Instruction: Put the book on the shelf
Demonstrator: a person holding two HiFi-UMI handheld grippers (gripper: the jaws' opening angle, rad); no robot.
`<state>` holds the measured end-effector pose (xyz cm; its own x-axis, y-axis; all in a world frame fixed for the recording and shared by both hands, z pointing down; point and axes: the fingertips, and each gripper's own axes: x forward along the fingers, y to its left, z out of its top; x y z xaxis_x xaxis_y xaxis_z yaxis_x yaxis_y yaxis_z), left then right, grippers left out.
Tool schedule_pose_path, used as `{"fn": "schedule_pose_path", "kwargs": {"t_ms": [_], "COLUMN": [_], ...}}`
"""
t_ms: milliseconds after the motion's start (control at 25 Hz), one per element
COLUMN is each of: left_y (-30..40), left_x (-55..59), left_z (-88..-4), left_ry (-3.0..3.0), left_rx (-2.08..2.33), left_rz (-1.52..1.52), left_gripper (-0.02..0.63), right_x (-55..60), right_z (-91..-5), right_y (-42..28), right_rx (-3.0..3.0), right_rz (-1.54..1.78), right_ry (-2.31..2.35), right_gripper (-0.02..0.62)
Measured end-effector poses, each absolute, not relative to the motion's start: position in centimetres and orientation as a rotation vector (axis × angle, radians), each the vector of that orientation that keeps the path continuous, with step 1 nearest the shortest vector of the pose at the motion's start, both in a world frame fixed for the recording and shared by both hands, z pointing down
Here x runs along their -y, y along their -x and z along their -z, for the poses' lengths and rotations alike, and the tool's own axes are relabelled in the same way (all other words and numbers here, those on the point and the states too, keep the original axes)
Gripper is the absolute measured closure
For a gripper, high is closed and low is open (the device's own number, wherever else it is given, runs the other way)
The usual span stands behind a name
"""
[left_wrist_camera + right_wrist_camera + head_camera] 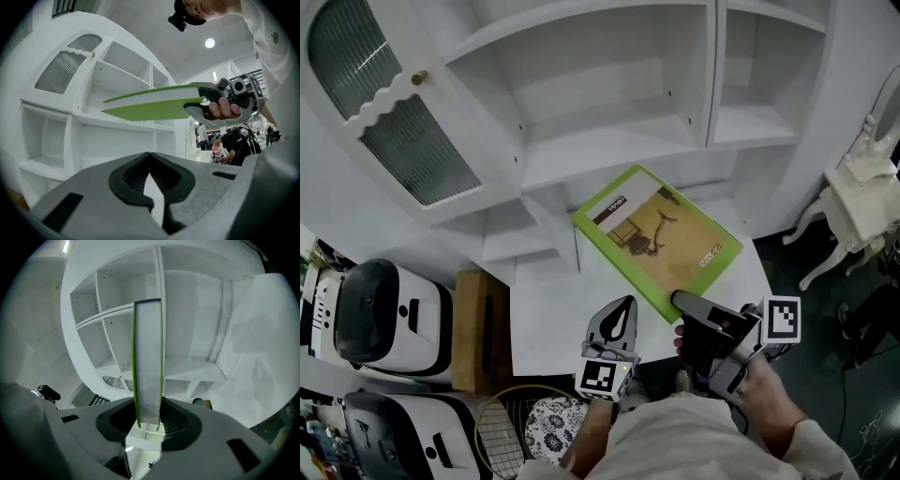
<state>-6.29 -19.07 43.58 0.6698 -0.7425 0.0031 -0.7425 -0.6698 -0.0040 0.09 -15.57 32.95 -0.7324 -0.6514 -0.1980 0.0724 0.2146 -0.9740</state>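
Green book [661, 239] in level right tool [682, 302]

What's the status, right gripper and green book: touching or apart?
Touching. In the right gripper view the green book stands edge-on between the jaws of the right gripper, both pads pressed against its covers.

Shelving: a white shelf unit [619, 103] with open compartments of several sizes filled the far side.
Cabinet door: at the unit's left hung a door [398, 112] with ribbed glass, scalloped trim and a small brass knob [419, 78].
Table: a white table [548, 319] stood in front of the unit.
Left side: a wooden box [483, 328] sat just beside the table's left edge, with two white rounded appliances [380, 314] beyond it.
Right side: a white ornate piece with curved legs [853, 202] stood on the dark floor [825, 309].
Light: a round ceiling lamp [209, 43] shone overhead.
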Motion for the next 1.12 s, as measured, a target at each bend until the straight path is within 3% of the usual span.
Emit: {"fn": "schedule_pose_path", "kwargs": {"t_ms": [1120], "left_y": [8.2], "left_x": [20.4], "left_z": [-43.4], "left_ry": [2.849], "left_rx": [-1.325], "left_rz": [0.003], "left_gripper": [0.603], "right_x": [29.5], "right_z": [-31.2], "right_y": [-0.5], "right_rx": [-1.834], "right_rz": [1.604], "right_ry": [0.625], "right_gripper": [0.439]}}
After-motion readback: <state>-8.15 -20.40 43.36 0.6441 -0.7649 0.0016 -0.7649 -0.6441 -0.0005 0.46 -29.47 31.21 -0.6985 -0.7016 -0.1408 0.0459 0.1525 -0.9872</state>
